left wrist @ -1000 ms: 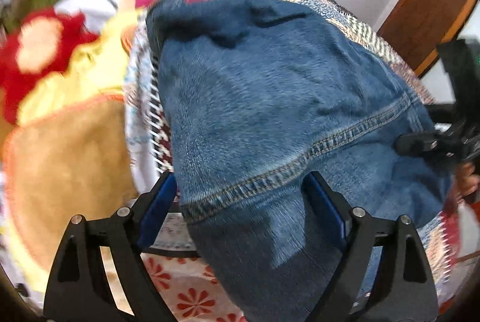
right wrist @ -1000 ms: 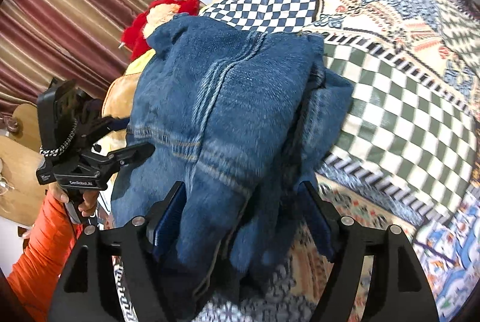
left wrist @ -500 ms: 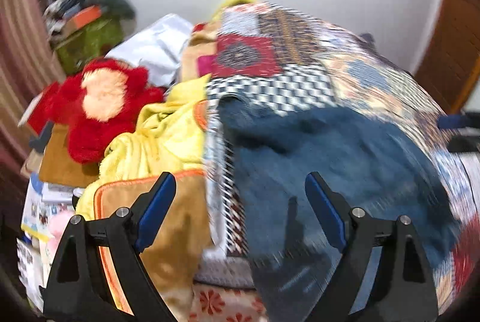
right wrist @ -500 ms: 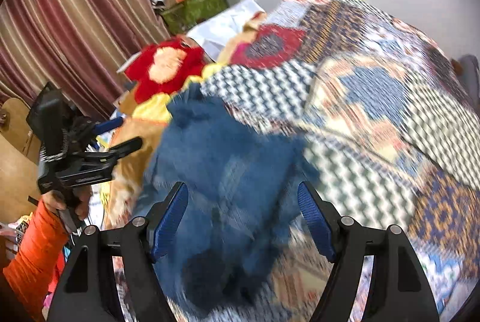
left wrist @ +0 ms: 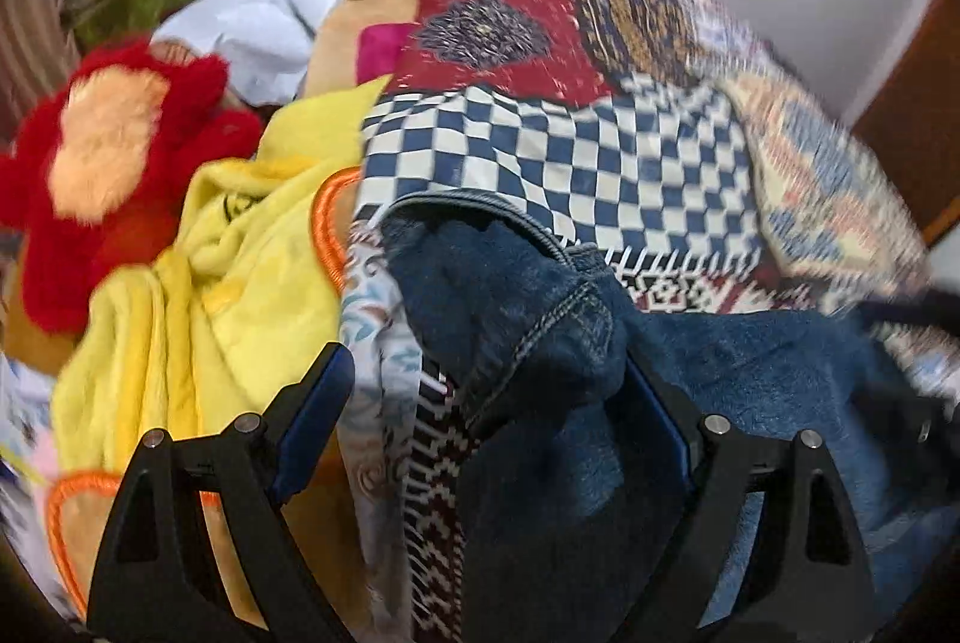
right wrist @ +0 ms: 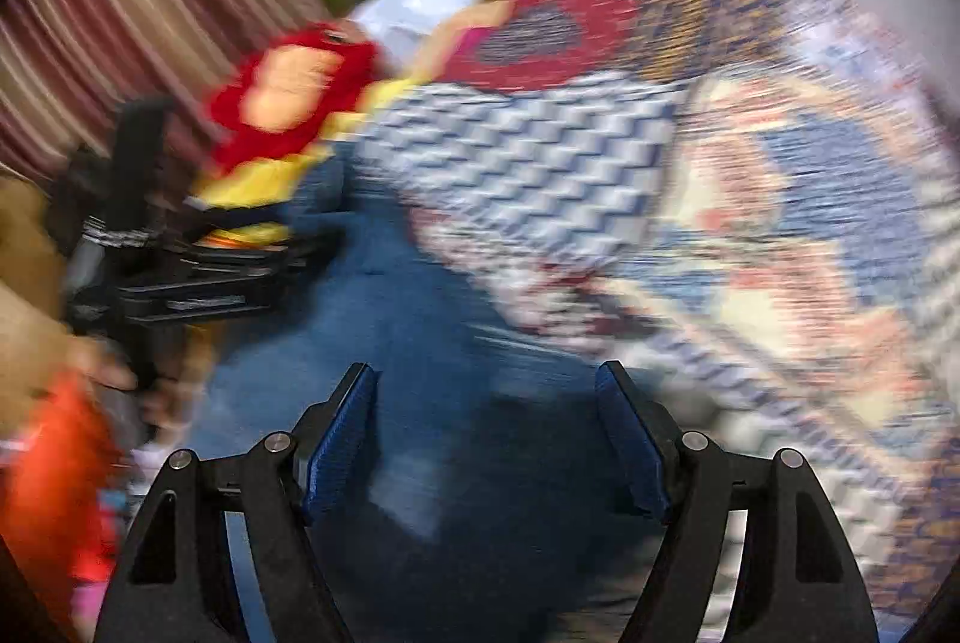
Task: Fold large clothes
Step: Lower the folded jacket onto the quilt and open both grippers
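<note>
**Jeans let go, both grippers draw back**

The left gripper [left wrist: 486, 427] stands spread, pinching nothing; a second ago denim filled its view, now the jeans [left wrist: 540, 343] lie bunched on the patchwork bedspread [left wrist: 600, 151], under and right of its fingers. The right gripper [right wrist: 486, 433], also spread (its view badly blurred), hangs over the same heap. The fold looks unfinished.

Jeans [left wrist: 540, 319] on quilt [left wrist: 600, 163]
</note>
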`<state>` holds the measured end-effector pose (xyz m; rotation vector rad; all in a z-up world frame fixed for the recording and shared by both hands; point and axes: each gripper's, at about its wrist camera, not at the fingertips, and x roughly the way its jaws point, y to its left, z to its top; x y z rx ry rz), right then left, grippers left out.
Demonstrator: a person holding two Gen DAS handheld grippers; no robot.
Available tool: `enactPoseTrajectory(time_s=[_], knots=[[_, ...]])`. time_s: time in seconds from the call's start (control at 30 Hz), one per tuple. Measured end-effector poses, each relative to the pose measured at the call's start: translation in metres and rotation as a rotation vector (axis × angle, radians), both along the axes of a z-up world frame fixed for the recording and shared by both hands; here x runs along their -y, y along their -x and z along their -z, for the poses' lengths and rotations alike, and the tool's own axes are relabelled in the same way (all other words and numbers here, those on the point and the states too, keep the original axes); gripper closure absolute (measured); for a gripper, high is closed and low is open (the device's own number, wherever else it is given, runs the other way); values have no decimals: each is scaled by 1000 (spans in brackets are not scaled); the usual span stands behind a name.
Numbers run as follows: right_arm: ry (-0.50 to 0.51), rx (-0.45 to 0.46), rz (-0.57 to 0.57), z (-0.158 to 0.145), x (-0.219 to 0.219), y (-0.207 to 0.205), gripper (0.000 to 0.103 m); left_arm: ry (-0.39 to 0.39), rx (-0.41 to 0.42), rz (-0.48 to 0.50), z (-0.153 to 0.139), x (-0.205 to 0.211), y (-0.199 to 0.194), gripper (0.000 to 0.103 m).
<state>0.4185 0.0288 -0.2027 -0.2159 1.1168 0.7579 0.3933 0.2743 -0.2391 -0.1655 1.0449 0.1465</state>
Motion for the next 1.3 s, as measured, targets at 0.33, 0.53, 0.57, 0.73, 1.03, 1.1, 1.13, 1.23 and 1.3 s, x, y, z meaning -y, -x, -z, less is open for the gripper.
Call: enactPoseTrajectory(time_s=[0.33,0.53,0.57,0.73,1.03,1.1,1.13,1.23,1.3], knots=[[-96,9,21,-34,31,35,29,-15,125,42,-67,35,64,15],[-123,18,-69,-50,24,91,29,16,127,127,-81,65,120,15],[-112,13,-76,-46,23,97,29,28,114,139,-77,71,130,15],[27,82,-73,-24,34,125,29,93,35,165,-49,93,159,15],[22,57,107,-34,112,134,28,40,35,91,-43,101,205,15],[-17,64,139,-47,130,143,28,5,53,68,-55,100,218,15],[-51,64,145,-56,136,149,28,-7,68,55,-61,98,224,15],[-124,140,163,-89,145,175,28,-2,134,9,-87,92,242,15],[-184,201,165,-114,143,196,28,12,202,-25,-111,91,256,15]])
